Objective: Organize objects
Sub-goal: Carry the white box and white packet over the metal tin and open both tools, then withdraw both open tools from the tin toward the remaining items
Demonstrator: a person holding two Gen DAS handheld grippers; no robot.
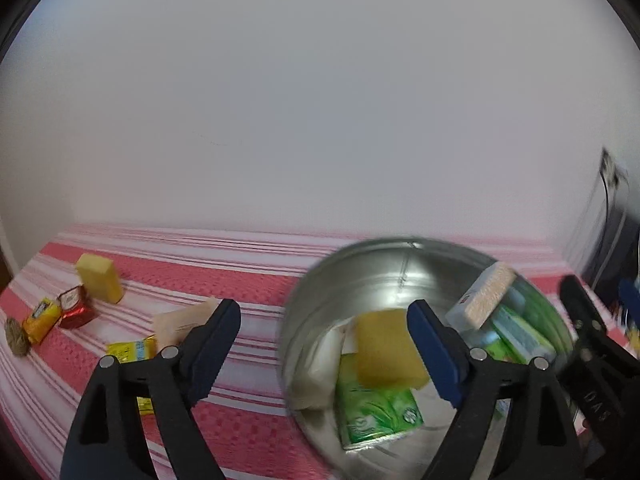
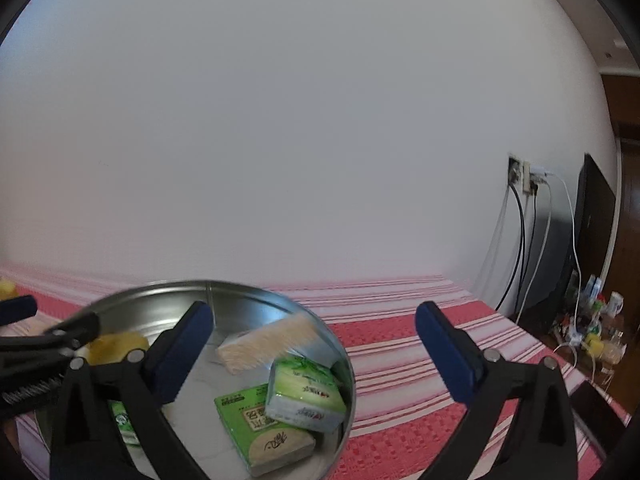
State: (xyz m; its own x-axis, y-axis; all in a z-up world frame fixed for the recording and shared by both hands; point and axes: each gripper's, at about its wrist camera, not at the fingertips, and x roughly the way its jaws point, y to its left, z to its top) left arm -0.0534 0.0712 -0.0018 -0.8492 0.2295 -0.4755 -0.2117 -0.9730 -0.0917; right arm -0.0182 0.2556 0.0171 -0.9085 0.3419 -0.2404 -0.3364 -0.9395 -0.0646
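A round metal tin (image 1: 320, 292) sits on the red and white striped cloth (image 1: 248, 280). It holds a yellow sponge (image 1: 386, 348), a green tissue pack (image 1: 376, 412), a beige sponge (image 1: 490, 294) and more green packs. My left gripper (image 1: 324, 344) is open, its right finger over the tin. My right gripper (image 2: 314, 352) is open above the tin's right rim (image 2: 348, 364), with the beige sponge (image 2: 268, 342) and green packs (image 2: 304, 394) between its fingers. On the cloth at left lie a yellow sponge (image 1: 100, 282), a red packet (image 1: 74, 306) and yellow packets (image 1: 42, 320).
A beige packet (image 1: 182, 322) and a yellow packet (image 1: 132, 350) lie by my left finger. A small brown round thing (image 1: 16, 338) lies at the cloth's left edge. A white wall stands behind. Cables (image 2: 520, 240) and a dark screen (image 2: 592, 232) are at right.
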